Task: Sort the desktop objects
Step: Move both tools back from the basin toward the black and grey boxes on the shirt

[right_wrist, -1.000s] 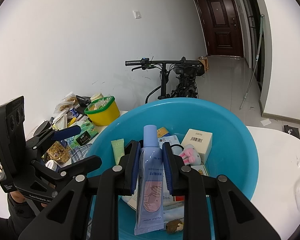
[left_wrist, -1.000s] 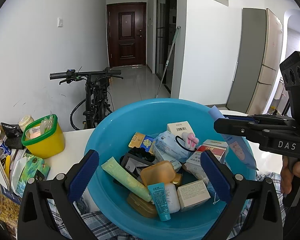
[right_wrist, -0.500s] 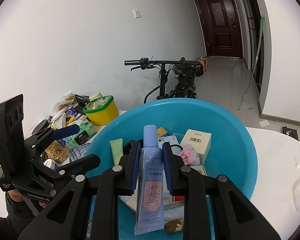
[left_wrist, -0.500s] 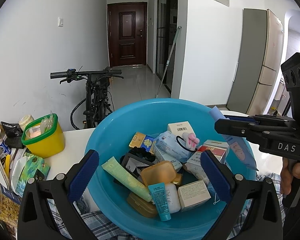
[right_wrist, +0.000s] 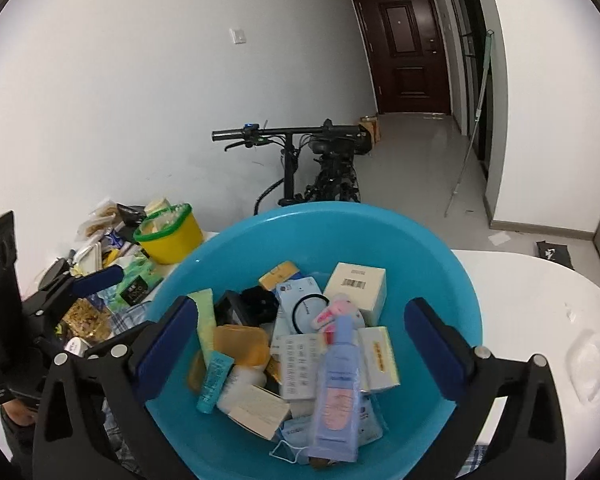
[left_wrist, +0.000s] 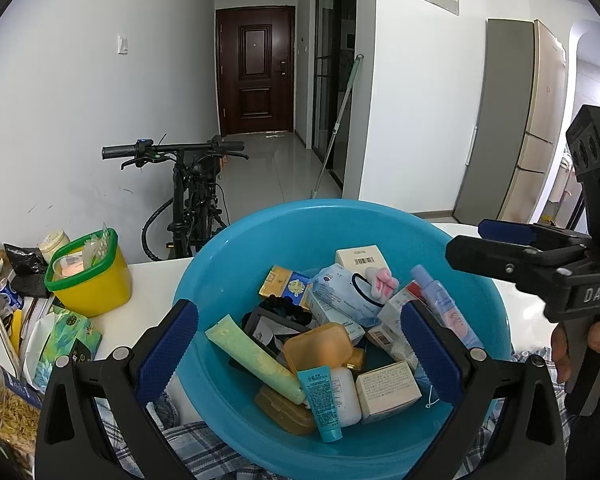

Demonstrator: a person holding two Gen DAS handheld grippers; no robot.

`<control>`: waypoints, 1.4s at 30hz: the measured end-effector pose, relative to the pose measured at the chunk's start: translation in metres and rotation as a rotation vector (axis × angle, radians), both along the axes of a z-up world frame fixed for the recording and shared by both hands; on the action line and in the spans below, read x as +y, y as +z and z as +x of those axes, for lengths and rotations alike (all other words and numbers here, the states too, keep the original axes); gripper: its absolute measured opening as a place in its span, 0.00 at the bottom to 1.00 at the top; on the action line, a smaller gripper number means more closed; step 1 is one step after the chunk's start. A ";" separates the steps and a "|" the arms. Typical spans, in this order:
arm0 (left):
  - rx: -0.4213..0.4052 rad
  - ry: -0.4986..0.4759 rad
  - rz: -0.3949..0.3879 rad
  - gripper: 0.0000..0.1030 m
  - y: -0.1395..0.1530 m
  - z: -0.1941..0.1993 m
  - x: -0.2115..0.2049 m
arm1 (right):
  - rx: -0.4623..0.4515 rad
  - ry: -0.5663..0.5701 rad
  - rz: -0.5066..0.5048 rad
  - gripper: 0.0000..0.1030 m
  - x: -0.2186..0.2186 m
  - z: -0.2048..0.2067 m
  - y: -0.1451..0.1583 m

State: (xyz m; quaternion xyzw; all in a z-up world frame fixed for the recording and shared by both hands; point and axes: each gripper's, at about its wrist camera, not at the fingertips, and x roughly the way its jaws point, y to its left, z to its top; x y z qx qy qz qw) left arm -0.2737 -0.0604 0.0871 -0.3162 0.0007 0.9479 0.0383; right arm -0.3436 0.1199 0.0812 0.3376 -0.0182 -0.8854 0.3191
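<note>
A blue basin [left_wrist: 284,232] [right_wrist: 432,248] holds several small items: boxes, tubes, an orange case [left_wrist: 318,346] and a pink plush. A light-blue tube with a pink label [right_wrist: 338,384] lies on the pile; in the left wrist view it [left_wrist: 440,306] sits at the basin's right side. My right gripper [right_wrist: 302,352] is open and empty above the basin; it also shows in the left wrist view [left_wrist: 496,240]. My left gripper [left_wrist: 300,354] is open and empty over the basin's near side; it shows in the right wrist view [right_wrist: 88,286].
A yellow tub with a green rim [left_wrist: 86,280] [right_wrist: 170,236] stands left of the basin. Snack packets and pouches [left_wrist: 8,344] lie at the far left. A checked cloth [left_wrist: 204,452] lies under the basin. A bicycle [left_wrist: 192,200] stands behind the white table [right_wrist: 540,320].
My right gripper has opened and let go of the light-blue tube, which now lies in the basin. The left gripper has stayed in place.
</note>
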 end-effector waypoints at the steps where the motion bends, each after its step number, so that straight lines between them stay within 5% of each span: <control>1: 0.000 0.000 -0.002 1.00 0.000 0.000 0.000 | 0.002 -0.003 0.002 1.00 0.000 0.000 0.002; 13: 0.018 -0.021 -0.002 1.00 0.009 0.020 0.013 | 0.067 0.002 0.050 1.00 0.006 0.033 0.022; 29: 0.072 -0.044 0.001 1.00 0.032 0.123 0.036 | 0.075 -0.007 0.060 1.00 0.044 0.129 0.019; 42: 0.047 -0.093 0.013 1.00 0.001 0.162 0.060 | 0.044 -0.004 0.077 1.00 0.059 0.171 -0.012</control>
